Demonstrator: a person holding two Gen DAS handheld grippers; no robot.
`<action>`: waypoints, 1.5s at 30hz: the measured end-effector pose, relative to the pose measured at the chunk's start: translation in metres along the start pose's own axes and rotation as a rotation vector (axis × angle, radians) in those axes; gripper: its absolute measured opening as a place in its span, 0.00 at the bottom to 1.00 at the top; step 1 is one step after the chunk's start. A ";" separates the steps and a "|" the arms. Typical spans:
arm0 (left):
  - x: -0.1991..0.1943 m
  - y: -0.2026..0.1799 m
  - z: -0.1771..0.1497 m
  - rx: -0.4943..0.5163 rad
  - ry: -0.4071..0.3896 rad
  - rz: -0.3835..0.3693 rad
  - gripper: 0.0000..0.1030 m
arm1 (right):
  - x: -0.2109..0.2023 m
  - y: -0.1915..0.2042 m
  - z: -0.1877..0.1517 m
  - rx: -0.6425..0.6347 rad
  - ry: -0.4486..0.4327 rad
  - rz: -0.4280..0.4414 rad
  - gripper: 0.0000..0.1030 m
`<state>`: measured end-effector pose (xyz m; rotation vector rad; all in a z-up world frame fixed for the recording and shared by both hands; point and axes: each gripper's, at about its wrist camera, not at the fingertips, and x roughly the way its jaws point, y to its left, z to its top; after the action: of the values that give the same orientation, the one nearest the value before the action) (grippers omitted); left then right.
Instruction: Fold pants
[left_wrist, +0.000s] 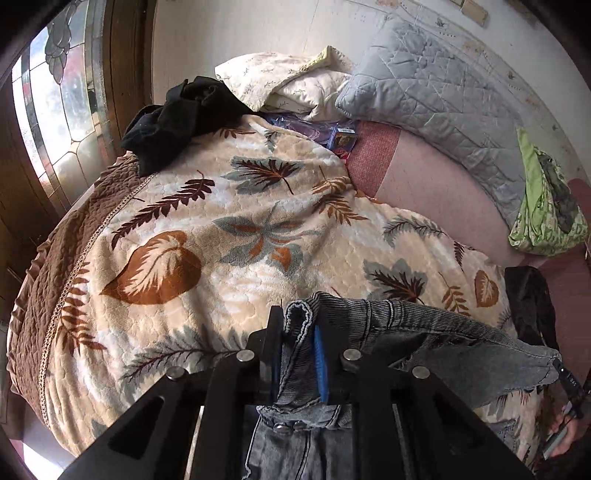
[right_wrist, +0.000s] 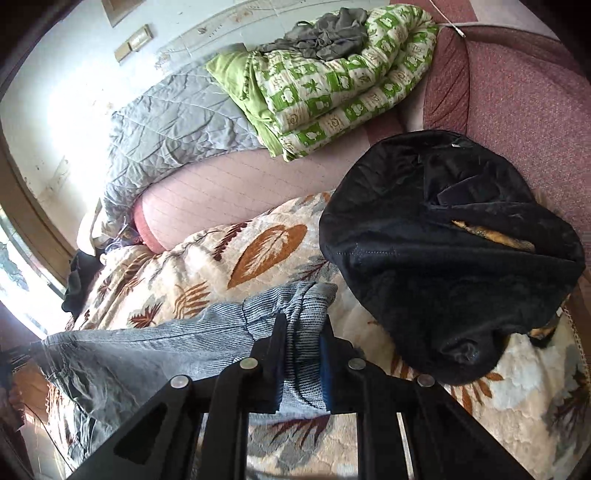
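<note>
Grey-blue jeans (left_wrist: 436, 332) hang lifted over a leaf-patterned blanket (left_wrist: 207, 229), stretched between my two grippers. My left gripper (left_wrist: 300, 325) is shut on the waistband end, denim bunched between its black finger and blue pad; a metal button (left_wrist: 282, 428) shows below. In the right wrist view the jeans (right_wrist: 155, 343) run off to the left, and my right gripper (right_wrist: 304, 328) is shut on a bunched ribbed part of the denim. A hand (left_wrist: 565, 439) with the other gripper shows at the lower right of the left wrist view.
A black garment (right_wrist: 450, 251) lies on the blanket (right_wrist: 266, 251) right of the right gripper. Another black garment (left_wrist: 177, 118) sits at the far left corner. A grey quilt (left_wrist: 436, 96), a green patterned quilt (right_wrist: 332, 88) and pillows (left_wrist: 280, 81) line the back.
</note>
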<state>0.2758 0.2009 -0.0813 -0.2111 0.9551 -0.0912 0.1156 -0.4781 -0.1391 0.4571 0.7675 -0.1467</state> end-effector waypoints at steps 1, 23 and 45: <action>-0.012 0.004 -0.011 0.003 -0.010 0.000 0.15 | -0.011 0.002 -0.008 -0.017 0.001 0.004 0.16; -0.060 0.109 -0.243 -0.086 0.168 0.217 0.13 | -0.114 -0.048 -0.194 -0.203 0.359 0.033 0.24; -0.044 -0.125 -0.277 0.327 0.083 -0.026 0.26 | -0.081 -0.050 -0.120 0.143 -0.013 0.087 0.14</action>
<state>0.0262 0.0477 -0.1734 0.0831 1.0054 -0.2791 -0.0325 -0.4717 -0.1750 0.6243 0.7258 -0.1235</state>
